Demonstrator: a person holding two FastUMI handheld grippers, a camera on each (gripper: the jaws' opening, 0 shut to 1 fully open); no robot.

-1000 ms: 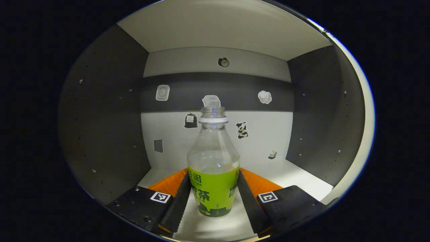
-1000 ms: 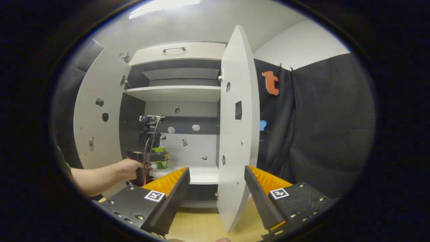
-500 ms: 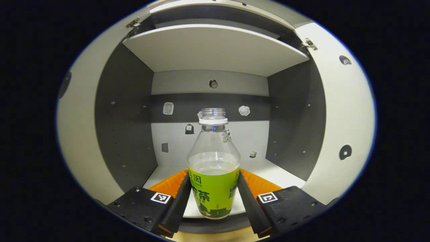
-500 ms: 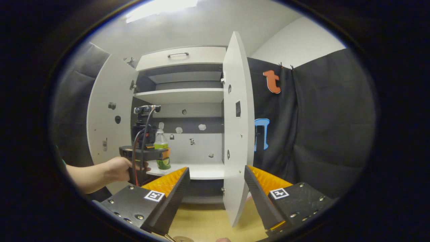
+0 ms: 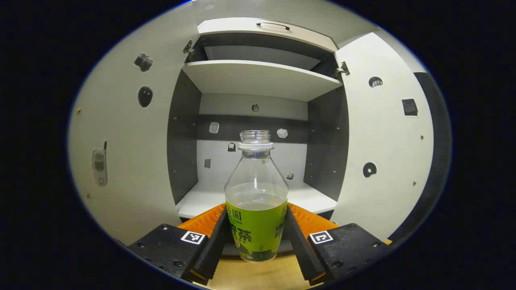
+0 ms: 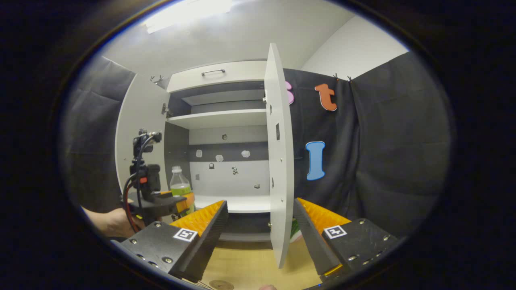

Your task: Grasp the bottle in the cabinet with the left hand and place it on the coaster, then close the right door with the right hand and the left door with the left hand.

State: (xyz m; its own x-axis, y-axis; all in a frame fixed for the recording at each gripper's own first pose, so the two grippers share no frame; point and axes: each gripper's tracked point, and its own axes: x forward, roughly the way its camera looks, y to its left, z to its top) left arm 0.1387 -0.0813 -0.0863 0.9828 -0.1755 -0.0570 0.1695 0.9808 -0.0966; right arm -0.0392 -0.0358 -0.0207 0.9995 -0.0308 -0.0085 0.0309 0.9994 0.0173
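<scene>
The bottle (image 5: 256, 201) is pinched at its labelled lower body between the two fingers of the left gripper (image 5: 256, 237), so it is kept upright and its open neck does not spill. It is held in front of the cabinet shelf (image 5: 306, 197), above the wooden table (image 5: 258, 276). Beyond it, both doors are seen open. The right gripper (image 6: 260, 229) is held spread and empty, with the right door (image 6: 278, 161) edge between its fingers, probably waiting for the closing.
</scene>
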